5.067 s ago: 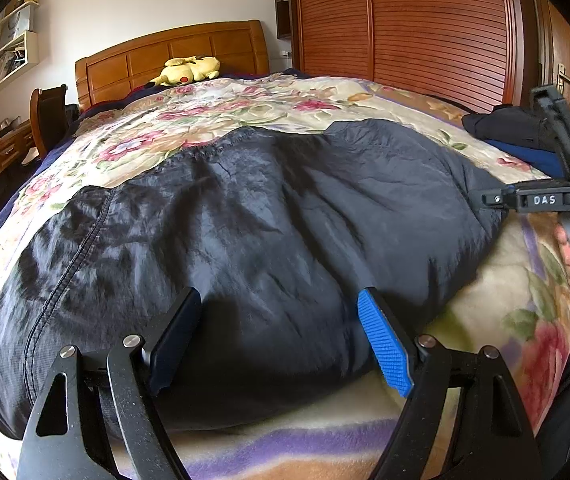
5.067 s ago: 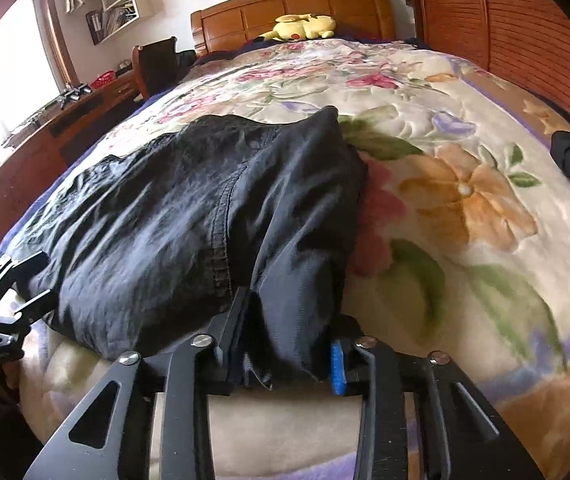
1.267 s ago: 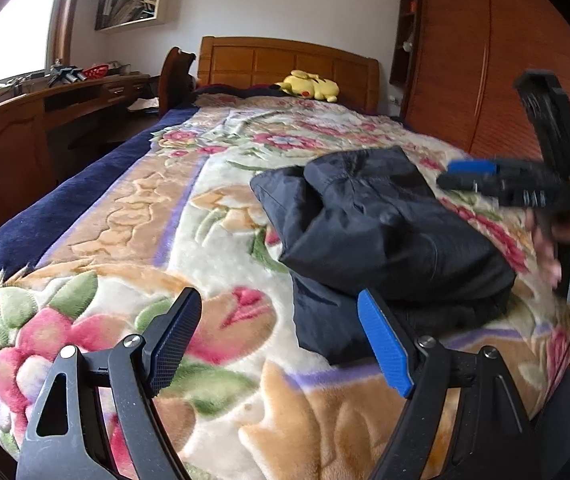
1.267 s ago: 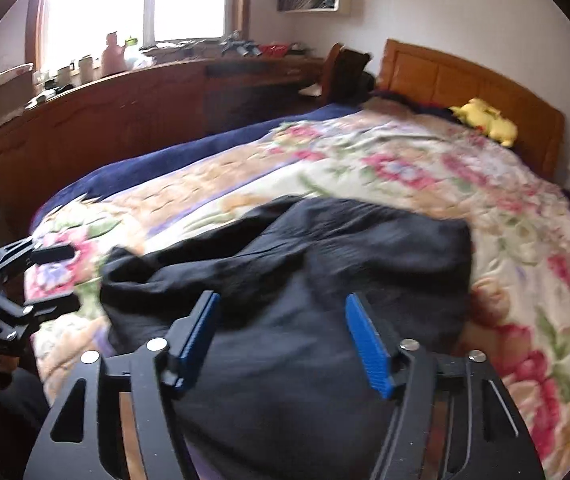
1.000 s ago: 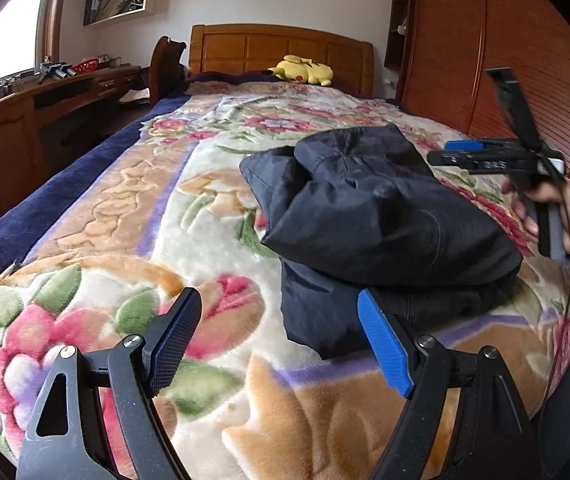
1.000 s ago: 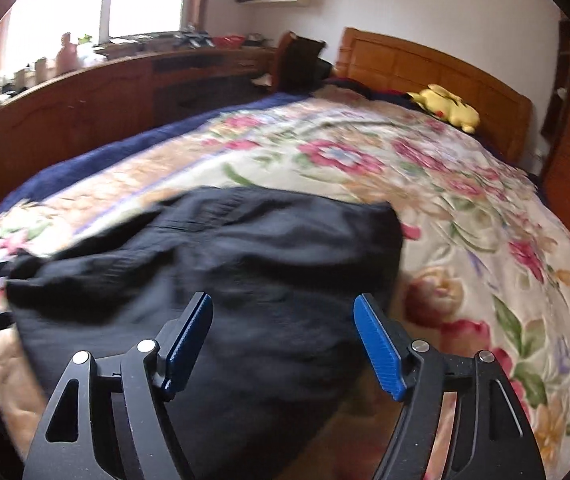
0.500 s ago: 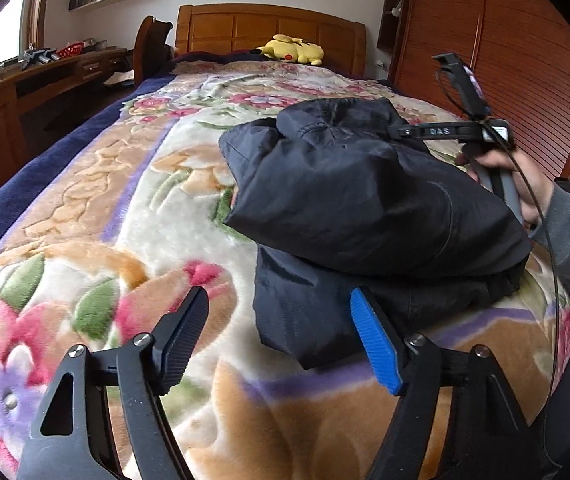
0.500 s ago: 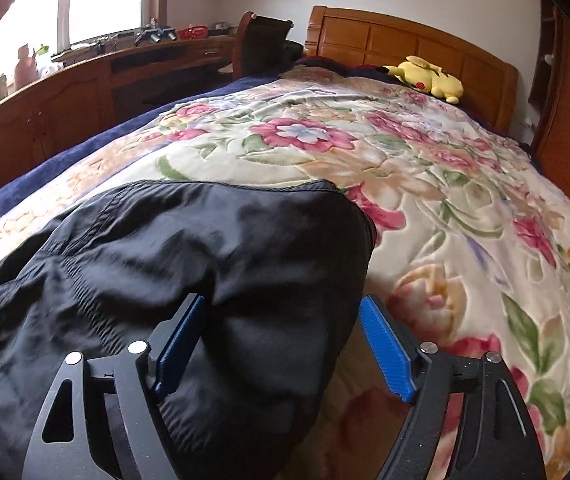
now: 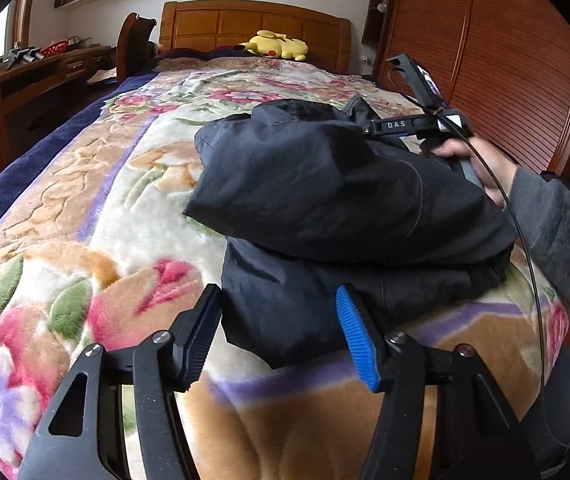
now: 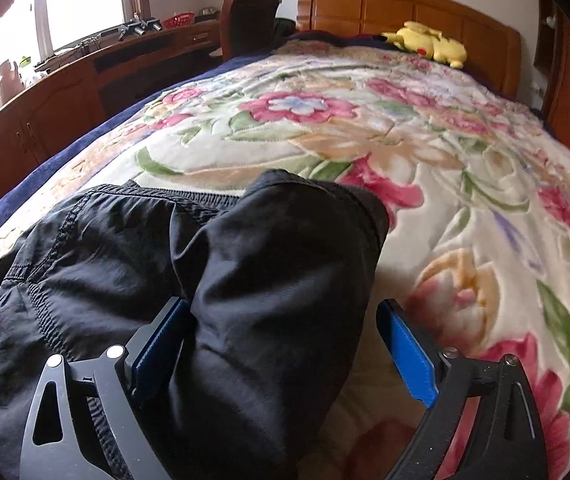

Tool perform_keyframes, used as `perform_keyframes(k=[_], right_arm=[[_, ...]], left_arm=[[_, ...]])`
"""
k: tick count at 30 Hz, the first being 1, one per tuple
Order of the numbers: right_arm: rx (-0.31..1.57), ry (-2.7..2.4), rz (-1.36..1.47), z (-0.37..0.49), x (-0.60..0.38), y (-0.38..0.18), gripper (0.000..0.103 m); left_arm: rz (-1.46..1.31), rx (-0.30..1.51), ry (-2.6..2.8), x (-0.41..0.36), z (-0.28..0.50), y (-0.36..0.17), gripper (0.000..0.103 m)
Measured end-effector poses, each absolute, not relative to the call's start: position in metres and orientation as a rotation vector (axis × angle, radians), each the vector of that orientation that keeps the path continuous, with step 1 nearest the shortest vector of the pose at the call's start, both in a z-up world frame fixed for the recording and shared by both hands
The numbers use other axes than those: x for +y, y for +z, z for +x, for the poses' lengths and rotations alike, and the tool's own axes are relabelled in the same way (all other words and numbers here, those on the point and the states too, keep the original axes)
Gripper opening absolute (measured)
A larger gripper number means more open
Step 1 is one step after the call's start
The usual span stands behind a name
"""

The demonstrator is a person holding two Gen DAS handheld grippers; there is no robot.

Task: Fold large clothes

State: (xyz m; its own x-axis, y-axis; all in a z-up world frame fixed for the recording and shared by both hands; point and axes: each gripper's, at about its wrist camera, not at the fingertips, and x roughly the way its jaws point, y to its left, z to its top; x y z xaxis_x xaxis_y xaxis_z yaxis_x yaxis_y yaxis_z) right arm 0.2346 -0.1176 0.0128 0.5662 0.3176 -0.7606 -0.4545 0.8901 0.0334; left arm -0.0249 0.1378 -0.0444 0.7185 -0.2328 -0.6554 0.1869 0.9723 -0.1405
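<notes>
The left gripper (image 9: 279,336) has its black and blue-padded jaws half spread and closing around the near corner of the dark navy, crinkly nylon garment (image 9: 337,200), which lies between the pads without being pinched yet. That garment sits folded into a thick bundle near the foot of the bed, on the cream plush blanket with pink and orange flowers (image 9: 85,216). The right gripper (image 10: 285,344) stands wide, its jaws opening, straddling a puffed fold at the bundle's far side; the left pad touches cloth, the right one is clear of it.

The risk I see is slippery fabric. If the left jaws close on only the bottom layer, a pull could drag it out from under the upper fold and undo the stack. With the right gripper letting go, the puffy top fold looks free to spring back or slide toward the blanket. A shallow bite at the corner might also slip off altogether
</notes>
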Motion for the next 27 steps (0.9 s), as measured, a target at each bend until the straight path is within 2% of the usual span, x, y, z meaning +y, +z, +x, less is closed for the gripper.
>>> perform_keyframes(k=[5, 9, 10, 11, 12, 14, 16, 21, 27], right_arm=[[0.948, 0.494, -0.122, 0.247, -0.117, 0.003, 0.093], [0.993, 0.540, -0.080, 0.252, -0.119, -0.004, 0.079], [0.996, 0.547, -0.075, 0.252, -0.118, -0.003, 0.071], [0.999, 0.558, -0.070, 0.253, -0.119, -0.002, 0.067], [0.997, 0.556, -0.081, 0.252, -0.118, 0.000, 0.063], [0.989, 0.550, -0.120, 0.248, -0.116, 0.004, 0.056], [0.974, 0.547, -0.141, 0.245, -0.115, 0.008, 0.045], [0.871, 0.512, -0.202, 0.225, -0.110, 0.026, 0.030], [0.804, 0.494, -0.260, 0.197, -0.099, 0.047, 0.025]], left_arm=[[-0.089, 0.767, -0.251, 0.137, -0.023, -0.048, 0.061], [-0.089, 0.775, -0.255, 0.133, -0.025, -0.049, 0.061], [-0.100, 0.776, -0.260, 0.133, -0.025, -0.048, 0.060], [-0.118, 0.779, -0.275, 0.134, -0.025, -0.048, 0.052], [-0.139, 0.785, -0.292, 0.136, -0.025, -0.048, 0.049], [-0.162, 0.786, -0.312, 0.137, -0.026, -0.048, 0.034], [-0.158, 0.771, -0.323, 0.137, -0.030, -0.045, 0.028], [-0.142, 0.730, -0.323, 0.137, -0.041, -0.034, 0.020], [-0.062, 0.662, -0.262, 0.139, -0.052, -0.018, 0.018]])
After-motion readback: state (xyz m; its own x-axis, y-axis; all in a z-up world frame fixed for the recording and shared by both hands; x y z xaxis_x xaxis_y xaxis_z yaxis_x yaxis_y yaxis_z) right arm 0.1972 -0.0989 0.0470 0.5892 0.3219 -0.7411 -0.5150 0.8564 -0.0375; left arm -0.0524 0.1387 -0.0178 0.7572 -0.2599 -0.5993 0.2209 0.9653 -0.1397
